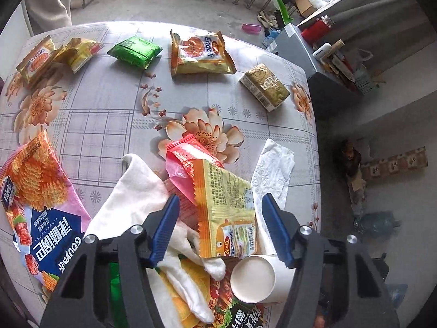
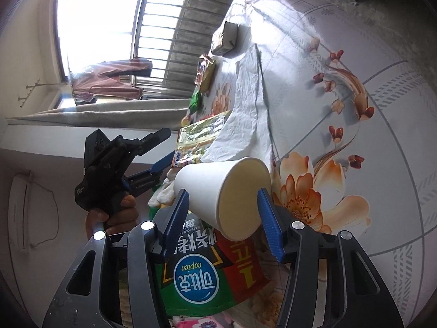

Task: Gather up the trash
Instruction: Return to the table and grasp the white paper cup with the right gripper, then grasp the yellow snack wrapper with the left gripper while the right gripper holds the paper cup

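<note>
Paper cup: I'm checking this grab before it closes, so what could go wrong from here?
1. The right gripper is open around the paper cup, which lies on its side; thin walls could crush, or the cone could squirt out.
2. The cup rests on a chip bag, so a finger might pinch the bag too.
3. The left gripper hangs open right beside the cup, over a yellow wrapper and white cloth; the two could bump.

Your paper cup [image 2: 218,191] looks matt and smooth. The yellow wrapper [image 1: 226,205] and green packet [image 1: 135,52] are glossy, crinkled foil-plastic. The napkin [image 1: 273,169] is embossed, rough paper, the white cloth [image 1: 136,191] soft and fuzzy. The bench [image 1: 109,104] wears a smooth printed covering.
</note>
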Available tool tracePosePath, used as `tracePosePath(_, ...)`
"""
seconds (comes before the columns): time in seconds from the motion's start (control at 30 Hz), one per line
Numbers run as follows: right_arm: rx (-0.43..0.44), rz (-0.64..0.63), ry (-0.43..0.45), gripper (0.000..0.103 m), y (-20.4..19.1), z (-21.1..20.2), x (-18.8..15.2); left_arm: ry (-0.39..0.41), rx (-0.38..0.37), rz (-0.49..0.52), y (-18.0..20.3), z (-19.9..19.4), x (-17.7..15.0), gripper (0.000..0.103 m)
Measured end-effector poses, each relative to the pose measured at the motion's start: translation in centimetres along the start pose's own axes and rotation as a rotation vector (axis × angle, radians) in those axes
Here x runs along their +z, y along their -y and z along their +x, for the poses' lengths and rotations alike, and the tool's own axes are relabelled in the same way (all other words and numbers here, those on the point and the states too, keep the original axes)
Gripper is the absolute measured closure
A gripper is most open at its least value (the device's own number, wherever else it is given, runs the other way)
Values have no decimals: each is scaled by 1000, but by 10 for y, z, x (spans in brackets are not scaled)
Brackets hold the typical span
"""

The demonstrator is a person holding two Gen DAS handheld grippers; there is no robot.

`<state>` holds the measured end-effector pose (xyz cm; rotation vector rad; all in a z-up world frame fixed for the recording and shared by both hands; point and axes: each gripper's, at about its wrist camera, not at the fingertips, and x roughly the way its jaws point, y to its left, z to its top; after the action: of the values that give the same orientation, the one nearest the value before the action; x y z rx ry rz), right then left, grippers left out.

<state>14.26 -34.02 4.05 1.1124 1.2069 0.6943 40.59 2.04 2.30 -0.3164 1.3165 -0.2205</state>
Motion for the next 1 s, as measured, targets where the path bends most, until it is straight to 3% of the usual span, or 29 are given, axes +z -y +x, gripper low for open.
tracePosePath(0.13, 14, 5, -13, 60, -1, 1, 0, -20, 11, -18, -4, 7, 1, 52)
tracePosePath(0.37, 52, 11, -37, 76, -3, 4, -1, -26, -3, -12, -6, 9, -1, 78)
tracePosePath(0.63, 135, 22, -50, 100, -6, 7, 5, 5, -29, 9, -5, -1, -4, 86)
tracePosePath(1.0, 258, 46, -18, 102, -5, -7, 2, 130, -54, 88, 10, -43, -17, 91)
